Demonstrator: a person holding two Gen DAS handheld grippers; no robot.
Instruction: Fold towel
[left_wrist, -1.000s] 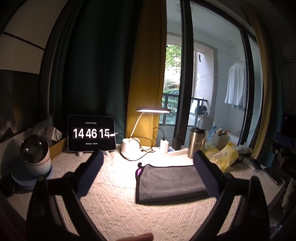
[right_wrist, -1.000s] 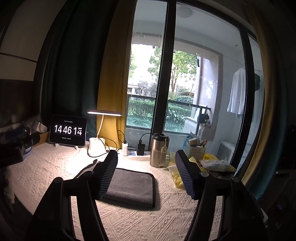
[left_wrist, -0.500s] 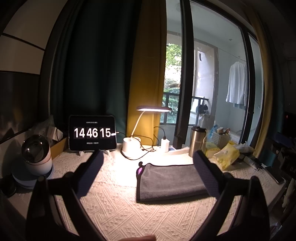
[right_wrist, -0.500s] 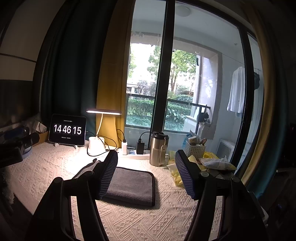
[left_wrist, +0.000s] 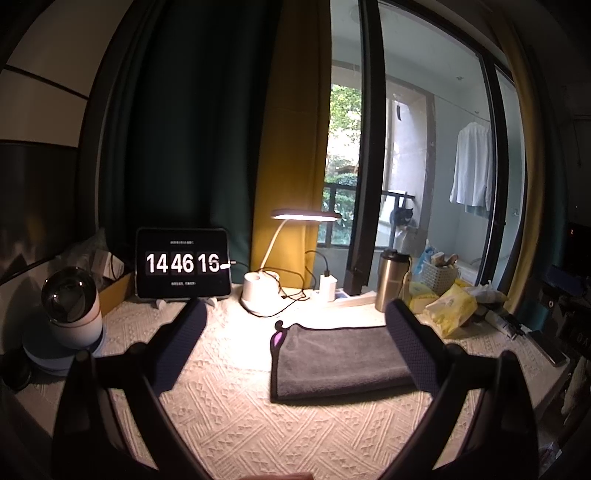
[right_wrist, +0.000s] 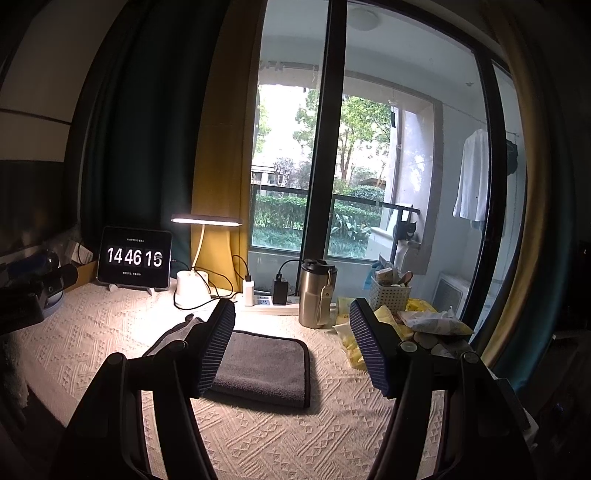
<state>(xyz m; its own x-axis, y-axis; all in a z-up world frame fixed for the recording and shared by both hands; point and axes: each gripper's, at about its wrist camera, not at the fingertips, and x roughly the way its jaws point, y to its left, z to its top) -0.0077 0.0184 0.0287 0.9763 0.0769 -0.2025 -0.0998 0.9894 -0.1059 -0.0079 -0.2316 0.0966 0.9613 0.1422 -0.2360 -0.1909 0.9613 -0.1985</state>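
A grey towel (left_wrist: 340, 360) with dark edging lies folded flat on the cream patterned tablecloth (left_wrist: 229, 410). It also shows in the right wrist view (right_wrist: 264, 369). A purple loop tag (left_wrist: 277, 338) sticks out at its back left corner. My left gripper (left_wrist: 291, 343) is open and empty, held above the table with the towel between and beyond its fingers. My right gripper (right_wrist: 291, 343) is open and empty, raised over the towel's near right part. Neither gripper touches the towel.
At the back stand a tablet clock (left_wrist: 183, 263), a lit desk lamp (left_wrist: 260, 291), a charger (left_wrist: 327, 286), a steel tumbler (left_wrist: 391, 280) and a white basket (left_wrist: 439, 275). Yellow packets (left_wrist: 450, 304) lie right. A round device (left_wrist: 72, 308) stands left.
Both grippers have stayed open and nearly still, with a slight drift of view. The towel has not moved. The clock has advanced.
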